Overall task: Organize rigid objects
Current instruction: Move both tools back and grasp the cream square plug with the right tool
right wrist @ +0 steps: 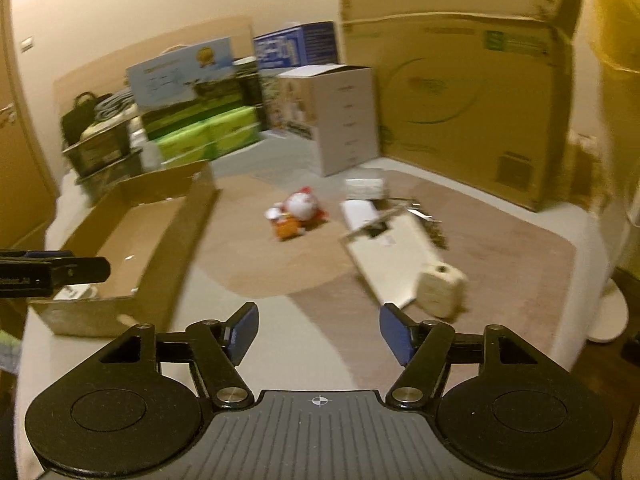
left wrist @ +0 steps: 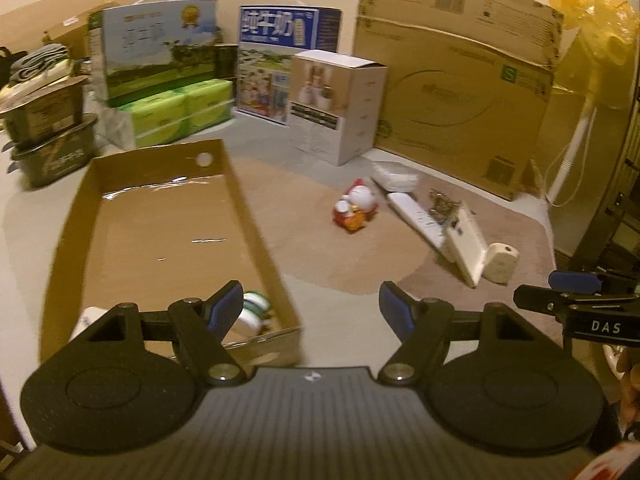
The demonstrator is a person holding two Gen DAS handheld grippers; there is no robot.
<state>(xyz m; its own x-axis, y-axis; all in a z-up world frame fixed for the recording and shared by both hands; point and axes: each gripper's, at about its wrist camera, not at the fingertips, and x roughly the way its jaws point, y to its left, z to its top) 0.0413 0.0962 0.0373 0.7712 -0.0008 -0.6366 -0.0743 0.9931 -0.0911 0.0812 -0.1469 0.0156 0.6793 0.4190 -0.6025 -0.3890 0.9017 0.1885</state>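
A shallow cardboard tray (left wrist: 248, 208) (right wrist: 196, 216) lies on the floor at left, with a white and green object (left wrist: 256, 308) in its near corner. A red and white lucky-cat figure (left wrist: 356, 210) (right wrist: 298, 212) stands on the tan rug. To its right lie a white remote (left wrist: 416, 212), a flat white box (left wrist: 466, 240) (right wrist: 394, 260), a cream device (left wrist: 500, 262) (right wrist: 442, 290) and a bunch of keys (left wrist: 442, 202) (right wrist: 430, 224). My left gripper (left wrist: 312, 312) is open and empty at the tray's near right corner. My right gripper (right wrist: 318, 330) is open and empty above the floor, short of the flat box.
Milk cartons (left wrist: 156, 52), green tissue packs (left wrist: 180, 114), a white carton (left wrist: 340, 104) and a large cardboard box (left wrist: 460, 80) line the back wall. Dark bins (left wrist: 48, 128) stand at far left. A white fan stand (left wrist: 572, 152) rises at right. The tan rug (right wrist: 500, 272) covers the floor.
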